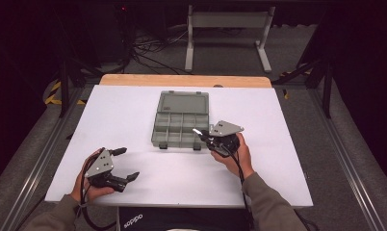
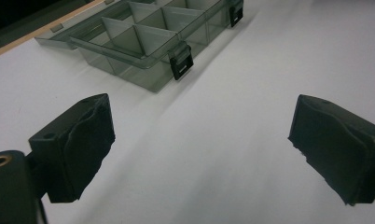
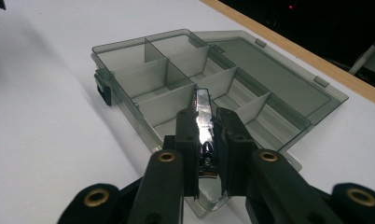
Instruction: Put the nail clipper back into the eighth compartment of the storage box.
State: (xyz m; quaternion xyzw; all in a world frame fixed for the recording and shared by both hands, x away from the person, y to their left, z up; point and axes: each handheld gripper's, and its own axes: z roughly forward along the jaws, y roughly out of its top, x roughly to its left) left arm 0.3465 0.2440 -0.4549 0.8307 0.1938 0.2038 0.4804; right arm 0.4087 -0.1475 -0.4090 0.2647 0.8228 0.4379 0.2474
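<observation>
A grey see-through compartment box [image 1: 181, 120] lies open in the middle of the white table, its lid [image 1: 183, 101] folded flat toward the far side. My right gripper [image 1: 201, 135] hovers at the box's near right corner, shut on a small shiny metal piece [image 3: 203, 112] that looks like a nail clipper. In the right gripper view the piece sticks out past the jaws, over the near compartments of the box [image 3: 143, 74]. My left gripper [image 1: 128, 163] rests near the front left of the table, open, with nothing between its pads [image 2: 83, 140]. In the left gripper view the box [image 2: 143, 42] lies ahead.
The white tabletop [image 1: 134, 192] has bare room on both sides of the box and along the front edge. A wooden strip [image 1: 182, 80] borders the far edge. A grey metal frame [image 1: 227, 29] and cables lie on the floor behind.
</observation>
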